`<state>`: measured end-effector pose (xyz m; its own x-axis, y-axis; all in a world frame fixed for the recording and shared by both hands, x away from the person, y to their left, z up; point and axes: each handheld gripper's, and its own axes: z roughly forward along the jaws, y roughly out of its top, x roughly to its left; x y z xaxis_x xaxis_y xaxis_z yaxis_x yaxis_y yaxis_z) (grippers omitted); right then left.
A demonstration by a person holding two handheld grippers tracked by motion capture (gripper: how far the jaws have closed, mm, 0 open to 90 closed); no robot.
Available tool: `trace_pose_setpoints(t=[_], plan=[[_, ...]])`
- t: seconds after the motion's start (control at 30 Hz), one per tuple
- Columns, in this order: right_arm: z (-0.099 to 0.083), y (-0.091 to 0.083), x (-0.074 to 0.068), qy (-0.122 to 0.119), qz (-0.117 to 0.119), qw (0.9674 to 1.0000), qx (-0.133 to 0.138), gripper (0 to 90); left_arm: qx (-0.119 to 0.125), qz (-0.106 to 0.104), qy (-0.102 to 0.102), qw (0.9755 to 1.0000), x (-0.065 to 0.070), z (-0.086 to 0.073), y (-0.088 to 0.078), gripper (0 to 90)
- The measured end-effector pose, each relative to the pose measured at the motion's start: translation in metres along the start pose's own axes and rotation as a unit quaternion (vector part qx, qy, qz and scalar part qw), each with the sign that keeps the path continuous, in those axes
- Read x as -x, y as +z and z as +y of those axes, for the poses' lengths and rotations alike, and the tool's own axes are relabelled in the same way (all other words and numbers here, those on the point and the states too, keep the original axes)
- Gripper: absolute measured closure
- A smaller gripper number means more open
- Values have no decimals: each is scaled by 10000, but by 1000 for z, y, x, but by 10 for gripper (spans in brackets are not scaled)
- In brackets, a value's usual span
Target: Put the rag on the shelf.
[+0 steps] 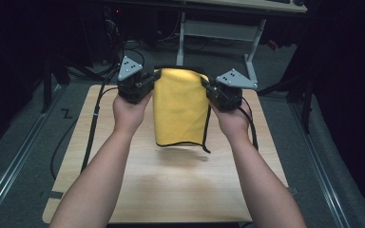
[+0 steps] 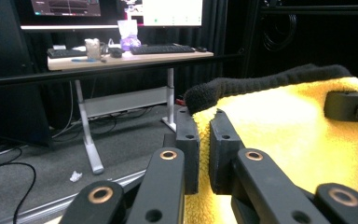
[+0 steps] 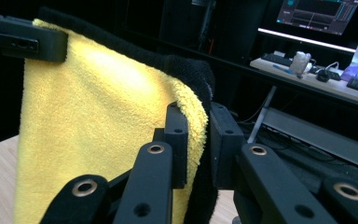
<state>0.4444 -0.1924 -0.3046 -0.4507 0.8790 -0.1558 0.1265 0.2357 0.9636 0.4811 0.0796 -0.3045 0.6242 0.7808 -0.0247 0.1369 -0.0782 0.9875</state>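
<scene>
1. While a wooden table (image 1: pixel 171 190) lies below, a yellow cloth (image 1: pixel 179 107) hangs clear above its twelve o'clock end.
2. Left gripper (image 1: pixel 148 81) at nine o'clock and right gripper (image 1: pixel 210 90) at three each pinch an upper corner, jaws nearly closed.
3. Should either pinch loosen, that corner would likely drop.

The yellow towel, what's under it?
The yellow towel hangs in the air, pinched by the left gripper and right gripper. Below it lies the bare wooden table with the towel's shadow. The tabletop behind the towel is covered.
</scene>
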Motion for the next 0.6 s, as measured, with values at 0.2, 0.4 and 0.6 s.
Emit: trace_pose_setpoints(t=[0.2, 0.4, 0.6], plan=[[-4, 23, 15, 53, 27, 9999, -152, 805, -114, 24, 13, 9999, -9, -3, 18, 846], [-14, 42, 23, 118, 179, 9992, -339, 804, -573, 132, 6, 9983, -24, -22, 40, 844], [-37, 57, 25, 107, 272, 9973, -679, 805, -908, 20, -172, 9957, -31, -50, 50, 845]])
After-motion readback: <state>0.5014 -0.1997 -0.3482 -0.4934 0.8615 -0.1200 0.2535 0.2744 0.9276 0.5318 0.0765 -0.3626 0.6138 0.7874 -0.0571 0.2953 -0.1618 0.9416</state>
